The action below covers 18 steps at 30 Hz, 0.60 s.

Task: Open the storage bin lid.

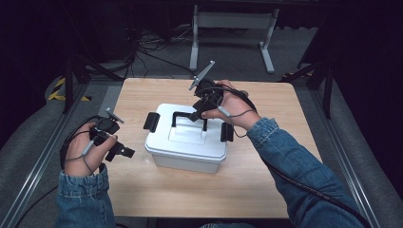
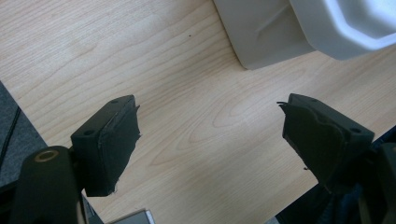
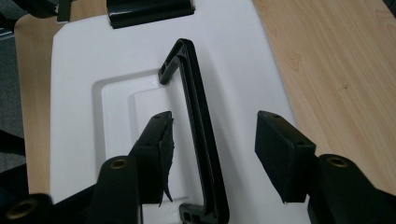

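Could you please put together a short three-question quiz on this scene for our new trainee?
1. True or false: the right gripper is clamped on the black handle.
2. Which stands upright on the white box: A) the handle, B) a bottle, C) a cup?
3. What lies under the left gripper?

Key:
1. False; its jaws stand open on either side of the handle.
2. A.
3. Bare wooden table, beside the box.

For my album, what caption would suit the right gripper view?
Open right gripper straddling the raised black handle of a white lidded box on a wooden table.
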{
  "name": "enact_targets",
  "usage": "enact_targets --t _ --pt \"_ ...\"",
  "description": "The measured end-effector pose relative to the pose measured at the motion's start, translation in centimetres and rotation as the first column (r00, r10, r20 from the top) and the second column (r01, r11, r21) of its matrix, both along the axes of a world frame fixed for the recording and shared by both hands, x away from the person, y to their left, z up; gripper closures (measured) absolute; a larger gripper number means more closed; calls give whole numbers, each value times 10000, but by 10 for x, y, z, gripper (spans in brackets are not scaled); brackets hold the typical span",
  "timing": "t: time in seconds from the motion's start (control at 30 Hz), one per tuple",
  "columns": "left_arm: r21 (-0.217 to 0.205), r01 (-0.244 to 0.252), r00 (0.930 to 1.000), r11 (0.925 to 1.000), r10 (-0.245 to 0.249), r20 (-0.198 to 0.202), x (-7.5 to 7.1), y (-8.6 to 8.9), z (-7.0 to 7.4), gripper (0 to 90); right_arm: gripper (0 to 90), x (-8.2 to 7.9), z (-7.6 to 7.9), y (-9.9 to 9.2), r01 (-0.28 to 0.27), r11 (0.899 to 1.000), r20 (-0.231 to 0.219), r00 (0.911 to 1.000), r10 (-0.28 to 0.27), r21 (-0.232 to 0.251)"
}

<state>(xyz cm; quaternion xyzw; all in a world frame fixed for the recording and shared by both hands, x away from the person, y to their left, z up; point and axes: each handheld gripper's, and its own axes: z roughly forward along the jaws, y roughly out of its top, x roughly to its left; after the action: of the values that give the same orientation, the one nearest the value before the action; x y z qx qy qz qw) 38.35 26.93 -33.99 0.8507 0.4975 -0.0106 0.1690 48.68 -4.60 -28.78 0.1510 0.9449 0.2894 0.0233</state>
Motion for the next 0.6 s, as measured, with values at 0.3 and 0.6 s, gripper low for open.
enact_targets --t 0.3,0.6 --pt "55 30 10000 10000 -29 -9 0 1 -1 194 742 2 -11 9 -632 9960 -88 9980 627 -637" --pt "2 -77 10000 10000 77 27 -2 3 -2 193 813 -5 -6 13 -1332 9856 12 9910 1340 -1044"
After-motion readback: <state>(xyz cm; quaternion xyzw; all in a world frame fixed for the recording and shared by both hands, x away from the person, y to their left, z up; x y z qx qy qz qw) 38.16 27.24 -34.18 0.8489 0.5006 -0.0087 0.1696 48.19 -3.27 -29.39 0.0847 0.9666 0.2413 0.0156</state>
